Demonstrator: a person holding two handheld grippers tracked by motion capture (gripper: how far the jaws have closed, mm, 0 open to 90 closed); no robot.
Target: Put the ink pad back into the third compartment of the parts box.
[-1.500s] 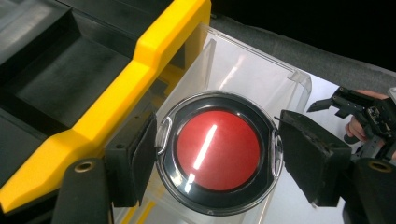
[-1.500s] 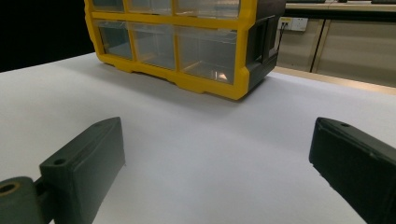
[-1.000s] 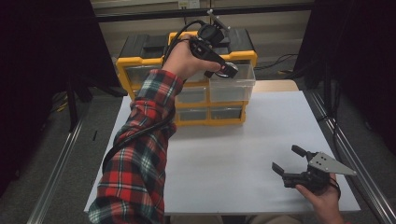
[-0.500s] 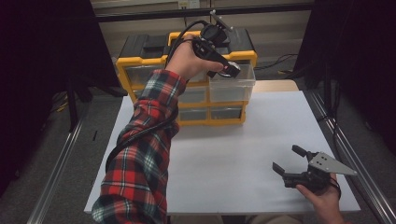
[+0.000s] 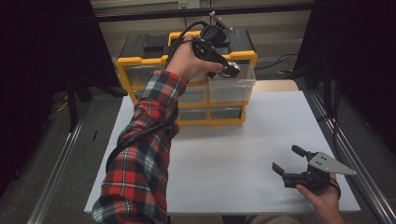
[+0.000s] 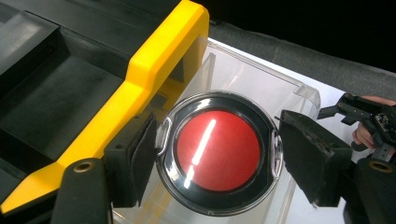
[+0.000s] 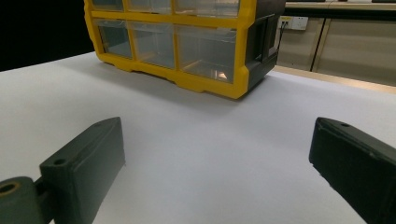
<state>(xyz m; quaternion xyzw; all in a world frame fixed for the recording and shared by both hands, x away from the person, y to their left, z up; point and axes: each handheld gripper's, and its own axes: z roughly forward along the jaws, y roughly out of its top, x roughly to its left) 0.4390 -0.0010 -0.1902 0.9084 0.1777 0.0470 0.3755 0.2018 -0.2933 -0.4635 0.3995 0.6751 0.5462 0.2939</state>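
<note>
Red under a clear lid, the small round container point(image 6: 218, 151) sits between the 2 black pads of the left gripper point(image 6: 215, 158), which is held up over the open top-right drawer point(image 6: 261, 84) of the yellow and black drawer cabinet point(image 5: 187, 79). In the left gripper view the left pad touches the container's rim tab and the right pad stands at the opposite edge, so the jaws read as closed on it at a middling width, with the clear drawer directly beneath and beyond the pads. From the high view the same gripper point(image 5: 219, 56) hangs above that pulled-out drawer point(image 5: 232, 84), and the container shows as a shiny disc at its tip.

Judging by this, the step in hand is placing the container into the drawer. The next move would call for lowering it past the drawer's clear front wall, keeping it level, then widening the jaws only once it rests on the drawer floor; the yellow frame point(image 6: 154, 70) just left of the left pad leaves little room on that side.

Low on the white table point(image 5: 224, 154), the right gripper point(image 5: 292, 161) rests with its jaws spread wide and nothing between them, well apart from the cabinet ahead of it point(image 7: 187, 42).
</note>
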